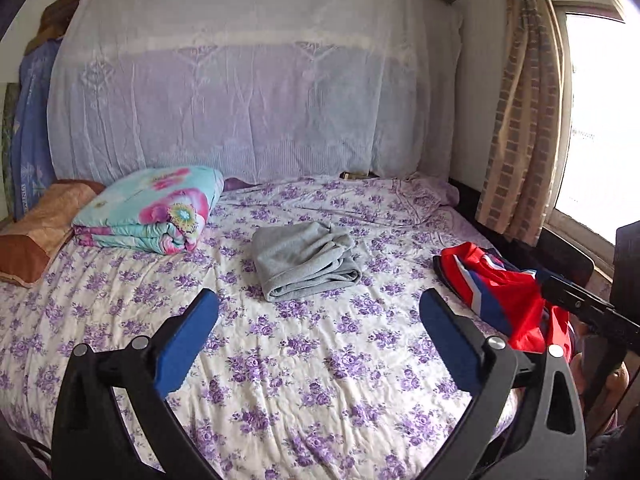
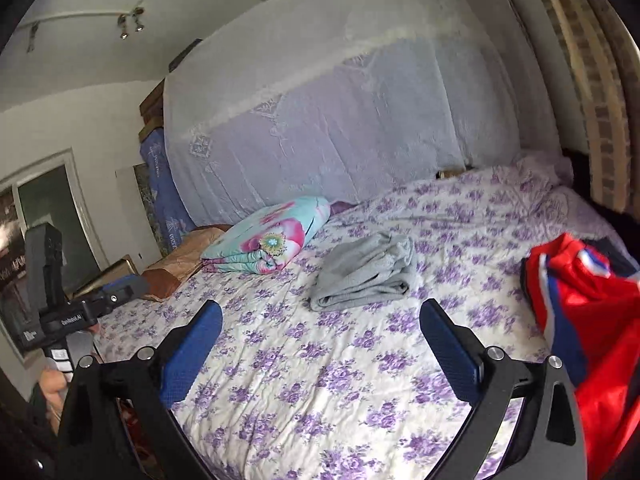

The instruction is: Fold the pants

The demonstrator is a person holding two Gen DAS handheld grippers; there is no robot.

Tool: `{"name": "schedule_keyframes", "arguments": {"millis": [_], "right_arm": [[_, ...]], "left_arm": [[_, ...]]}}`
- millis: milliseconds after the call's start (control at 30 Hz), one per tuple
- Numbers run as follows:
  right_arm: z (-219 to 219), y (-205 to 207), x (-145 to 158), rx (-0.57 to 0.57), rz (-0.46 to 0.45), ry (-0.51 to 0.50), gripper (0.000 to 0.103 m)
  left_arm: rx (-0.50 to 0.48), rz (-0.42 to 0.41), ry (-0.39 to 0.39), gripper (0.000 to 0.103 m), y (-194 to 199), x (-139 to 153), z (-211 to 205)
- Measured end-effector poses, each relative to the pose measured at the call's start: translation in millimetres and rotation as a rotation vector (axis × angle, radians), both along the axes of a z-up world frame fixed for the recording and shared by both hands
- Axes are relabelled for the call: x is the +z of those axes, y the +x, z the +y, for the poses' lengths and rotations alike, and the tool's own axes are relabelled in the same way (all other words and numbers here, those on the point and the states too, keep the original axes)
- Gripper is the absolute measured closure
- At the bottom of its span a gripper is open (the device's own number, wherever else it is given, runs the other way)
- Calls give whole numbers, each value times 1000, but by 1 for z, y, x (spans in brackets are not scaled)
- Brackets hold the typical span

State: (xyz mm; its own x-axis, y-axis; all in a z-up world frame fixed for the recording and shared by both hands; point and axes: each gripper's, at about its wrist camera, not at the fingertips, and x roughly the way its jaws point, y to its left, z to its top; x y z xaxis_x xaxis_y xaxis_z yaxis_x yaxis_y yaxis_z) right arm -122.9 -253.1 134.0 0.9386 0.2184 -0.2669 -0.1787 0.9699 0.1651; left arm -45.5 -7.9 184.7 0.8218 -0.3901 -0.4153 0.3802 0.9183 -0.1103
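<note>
Both hand-held grippers [image 1: 319, 308] [image 2: 321, 318] hover open above folded pants [image 1: 306, 260].

Right of the right claw [image 2: 320, 328], the red garment [image 2: 592, 312] runs off the frame edge. White netting [image 1: 256, 92] veils the headboard beyond the left claw [image 1: 320, 320]; the window [image 1: 600, 120] is glare.
</note>
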Motion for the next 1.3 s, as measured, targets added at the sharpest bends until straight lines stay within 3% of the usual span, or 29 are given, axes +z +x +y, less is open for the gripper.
{"name": "schedule_keyframes", "arguments": {"millis": [100, 200, 300, 433, 533, 733, 1033, 1300], "right_arm": [[17, -24, -13, -70, -27, -109, 3], [23, -18, -52, -191, -33, -165, 3], [23, 9, -106, -291, 54, -205, 3], [14, 33, -167, -410, 167, -214, 3], [19, 33, -182, -450, 163, -254, 3], [33, 25, -175, -448, 82, -300, 3], [26, 39, -180, -426, 155, -245, 3], [27, 41, -182, -418, 171, -242, 3]], "left_arm": [[32, 36, 47, 5, -13, -24, -7], [105, 99, 71, 5, 2, -78, -7], [221, 120, 141, 5, 11, -136, -6], [256, 281, 139, 5, 28, -191, 5], [299, 268, 154, 5, 25, -197, 10], [333, 188, 213, 5, 20, -186, 4], [348, 176, 281, 5, 27, -191, -4], [312, 155, 242, 5, 25, -194, -3]]}}
